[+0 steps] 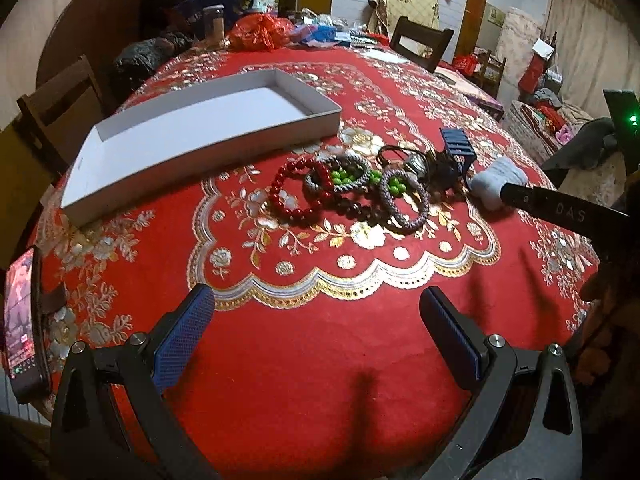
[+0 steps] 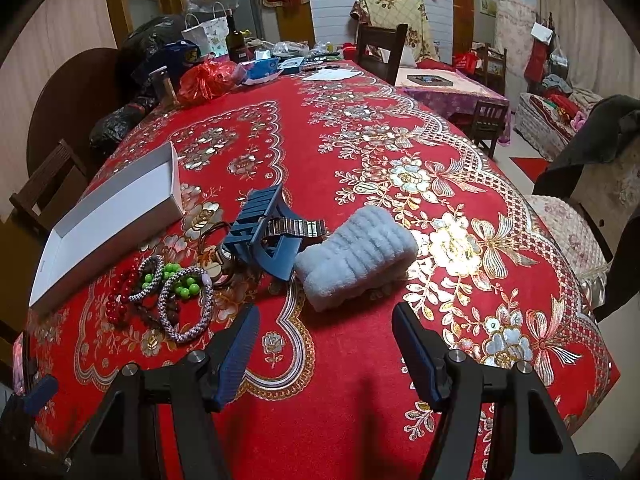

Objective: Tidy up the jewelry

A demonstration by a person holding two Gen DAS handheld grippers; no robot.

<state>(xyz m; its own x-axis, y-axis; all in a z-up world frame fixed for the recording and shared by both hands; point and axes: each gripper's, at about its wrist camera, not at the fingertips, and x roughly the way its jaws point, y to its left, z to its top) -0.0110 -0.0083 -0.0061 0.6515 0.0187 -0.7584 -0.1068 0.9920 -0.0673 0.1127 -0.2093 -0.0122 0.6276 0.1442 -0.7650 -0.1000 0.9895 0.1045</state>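
Both claws are just hovering over the red flowery surface (image 2: 360, 128) right now, neither one touching anything. The left claw (image 1: 316, 312) is sitting spread wide with nothing between its blue pads, and the right claw (image 2: 326, 326) is spread wide too, pointing at the stuff ahead of it.

The jewelry is lying in a loose heap mid-surface: a red bead bracelet (image 1: 288, 196) at the left end, two grey braided bracelets (image 1: 340, 174) overlapping some green beads (image 1: 344, 178), and a dark bead strand running underneath them. Just to the right, a blue hair clip (image 2: 260, 228) is resting partly on a striped metal watch band (image 2: 298, 226), with some thin dark cords tangled beside it. A fluffy pale blue scrunchie (image 2: 356, 248) is lying right next to the clip, closest to the right claw.

The white box (image 1: 192, 132) is sitting open just beside the pile, on the far left side, with nothing visible in it. A phone (image 1: 20, 324) is glowing at the left edge of the surface.
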